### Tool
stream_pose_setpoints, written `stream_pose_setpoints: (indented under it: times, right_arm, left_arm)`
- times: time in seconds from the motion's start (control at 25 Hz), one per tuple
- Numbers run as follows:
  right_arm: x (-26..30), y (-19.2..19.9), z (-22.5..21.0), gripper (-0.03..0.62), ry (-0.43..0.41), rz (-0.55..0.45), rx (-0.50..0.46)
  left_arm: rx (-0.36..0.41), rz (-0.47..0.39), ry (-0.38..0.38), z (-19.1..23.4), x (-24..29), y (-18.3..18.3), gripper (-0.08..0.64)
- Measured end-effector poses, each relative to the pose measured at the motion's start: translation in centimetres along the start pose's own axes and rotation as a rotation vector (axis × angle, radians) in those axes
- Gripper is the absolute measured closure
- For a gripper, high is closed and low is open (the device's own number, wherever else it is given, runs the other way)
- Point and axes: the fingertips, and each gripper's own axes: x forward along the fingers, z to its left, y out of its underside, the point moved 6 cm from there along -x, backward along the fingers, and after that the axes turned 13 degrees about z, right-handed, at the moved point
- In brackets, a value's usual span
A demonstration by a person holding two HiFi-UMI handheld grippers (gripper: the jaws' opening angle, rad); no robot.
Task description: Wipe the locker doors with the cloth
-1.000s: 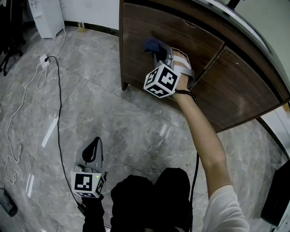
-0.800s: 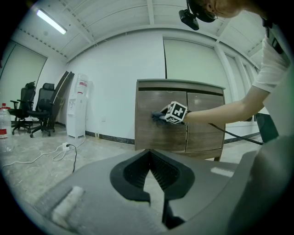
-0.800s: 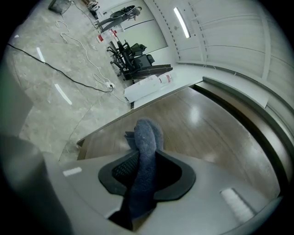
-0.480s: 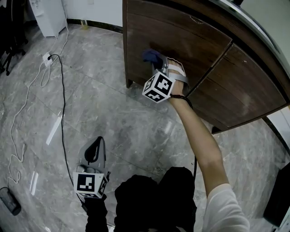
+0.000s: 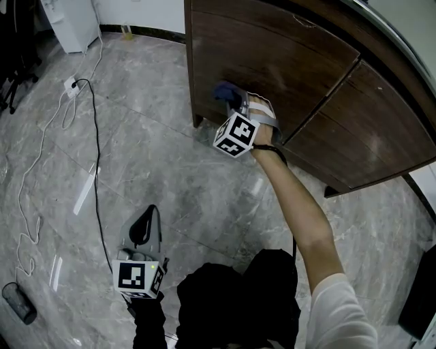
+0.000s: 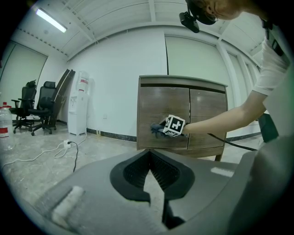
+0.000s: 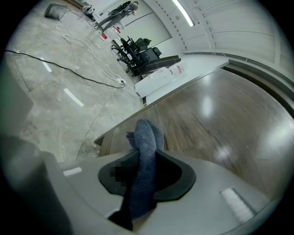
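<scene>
A dark wooden locker [image 5: 300, 75] with two doors stands on the stone floor. My right gripper [image 5: 230, 99] is shut on a blue cloth [image 5: 223, 91], whose bunched end is pressed against the lower left part of the left door [image 5: 272, 54]. In the right gripper view the cloth [image 7: 144, 170] runs up between the jaws and touches the wood [image 7: 229, 124]. My left gripper [image 5: 142, 228] hangs low over the floor, far from the locker, its jaws together with nothing between them. In the left gripper view its jaws [image 6: 150, 176] point at the locker [image 6: 183, 112] across the room.
A black cable [image 5: 95, 157] and a white cord with a power strip [image 5: 68, 85] trail over the grey floor at the left. A white appliance [image 5: 68, 20] stands at the back left. A dark object [image 5: 17, 303] lies at the bottom left. Office chairs [image 6: 39, 108] stand by the wall.
My right gripper has slid the cloth a little down and left along the left door. The left gripper has stayed low by the floor.
</scene>
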Motion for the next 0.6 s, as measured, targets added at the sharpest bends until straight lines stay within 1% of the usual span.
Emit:
stream_pose_setpoints:
  times: [0.6]
  right_arm:
    - [3.8,0.2,6.1,0.497,-0.129,0.043,-0.018]
  left_arm:
    - [-0.020,0.030,-0.008,0.7,0.9,1.0,0.557]
